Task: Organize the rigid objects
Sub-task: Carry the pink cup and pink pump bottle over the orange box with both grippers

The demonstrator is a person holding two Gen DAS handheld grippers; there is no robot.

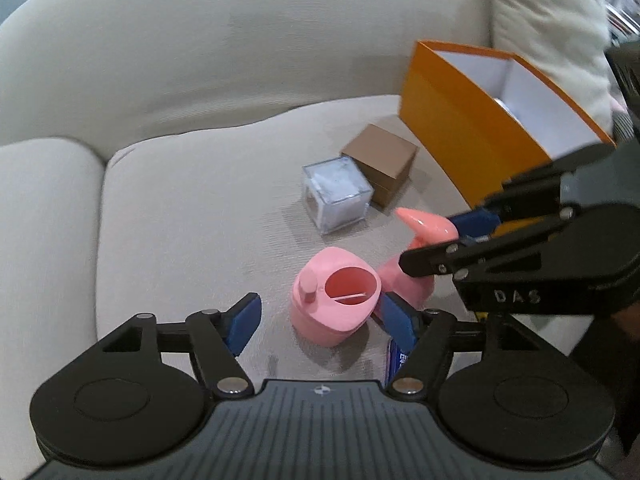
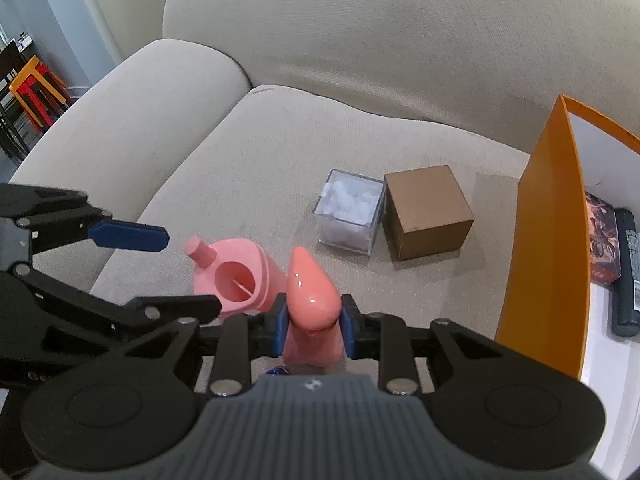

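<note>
A pink container (image 1: 336, 300) (image 2: 236, 276) with a round opening and a small spout stands on the beige sofa seat. My left gripper (image 1: 320, 320) (image 2: 176, 268) is open, with a blue pad on each side of the container. My right gripper (image 2: 314, 324) (image 1: 440, 240) is shut on a pink cone-tipped bottle (image 2: 312, 300) (image 1: 424, 228) that stands just right of the container. An orange box (image 1: 488, 120) (image 2: 548, 264) with a white inside stands open at the right.
A clear cube (image 1: 336, 196) (image 2: 350, 210) with white pieces and a brown cardboard cube (image 1: 382, 164) (image 2: 428, 212) sit side by side behind the pink items. The orange box holds a printed pack (image 2: 600, 240) and a dark tube (image 2: 628, 272). The sofa arm (image 2: 140, 120) rises at left.
</note>
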